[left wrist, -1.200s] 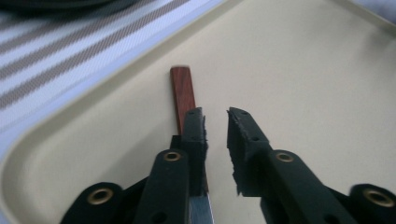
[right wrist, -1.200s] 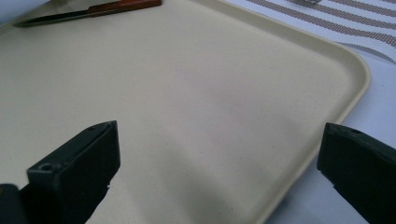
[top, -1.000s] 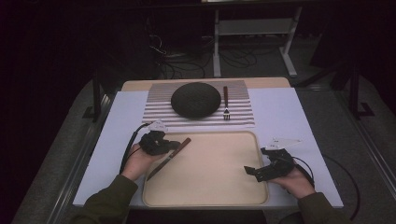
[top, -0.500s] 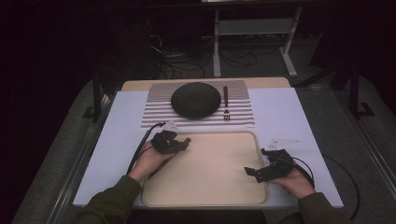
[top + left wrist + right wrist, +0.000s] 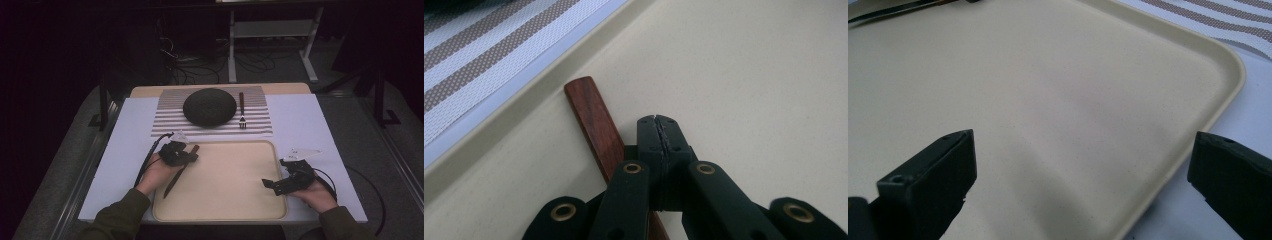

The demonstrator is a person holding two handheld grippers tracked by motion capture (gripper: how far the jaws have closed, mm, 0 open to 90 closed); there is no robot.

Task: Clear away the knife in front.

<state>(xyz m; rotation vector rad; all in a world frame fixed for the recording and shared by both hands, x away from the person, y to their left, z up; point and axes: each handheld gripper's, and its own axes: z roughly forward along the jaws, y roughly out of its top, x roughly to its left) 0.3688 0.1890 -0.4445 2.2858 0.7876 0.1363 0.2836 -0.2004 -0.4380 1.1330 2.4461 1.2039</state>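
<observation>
A white table cover [image 5: 310, 125] spread under everything in the high view, with a brown-and-white striped placemat [image 5: 165, 117] at its far side and a beige tray [image 5: 235, 200] on the near side between the person's 2 hands. From the high view alone came the far things: a dark round bowl turned upside down [image 5: 209, 106] in the middle of the placemat, and just to its right a fork [image 5: 241, 111] with a dark handle, tines toward the tray.

The left gripper [image 5: 186, 155] hung over the tray's far left corner, its 2 jaws pressed flat together with nothing between them; the left gripper view showed the seam between them closed tight. A wooden-handled knife [image 5: 179, 169] lay on the tray just beside and partly under those jaws. The high view gave its whole slant, handle toward the placemat and dark blade toward the person, while the left gripper view showed only the reddish handle's grain [image 5: 594, 120], lying flat near the tray's rim.

The right gripper [image 5: 275, 184] rested at the tray's near right edge, jaws spread wide and bare. The right gripper view showed the tray's rounded corner [image 5: 1233, 70] between them and the knife's blade [image 5: 893, 11] far off.
</observation>
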